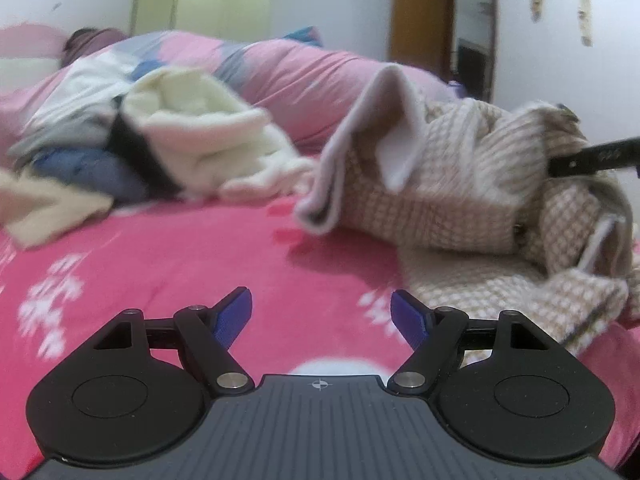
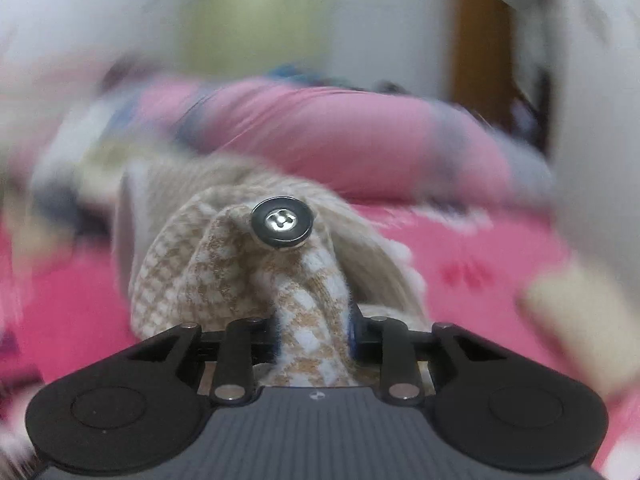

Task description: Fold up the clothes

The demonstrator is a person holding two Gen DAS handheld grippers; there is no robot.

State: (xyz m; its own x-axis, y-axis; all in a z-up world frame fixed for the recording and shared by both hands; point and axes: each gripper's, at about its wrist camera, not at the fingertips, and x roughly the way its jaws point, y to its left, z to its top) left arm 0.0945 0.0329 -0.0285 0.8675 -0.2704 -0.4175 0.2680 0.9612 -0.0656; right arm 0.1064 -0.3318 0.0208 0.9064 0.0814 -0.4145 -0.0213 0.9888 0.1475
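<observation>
On the bed [image 1: 160,264] we see one checked cardigan [image 1: 460,200] bunched toward the right edge, partly lifted, and one heap of other clothes [image 1: 160,140] toward the far left. Our right hand-held gripper [image 2: 314,332] is clenched on the cardigan just below its one visible button [image 2: 281,222]; the left hand-held gripper [image 1: 320,316] hangs released. We should pinch a matching edge with the left, then spread the cardigan flat.
</observation>
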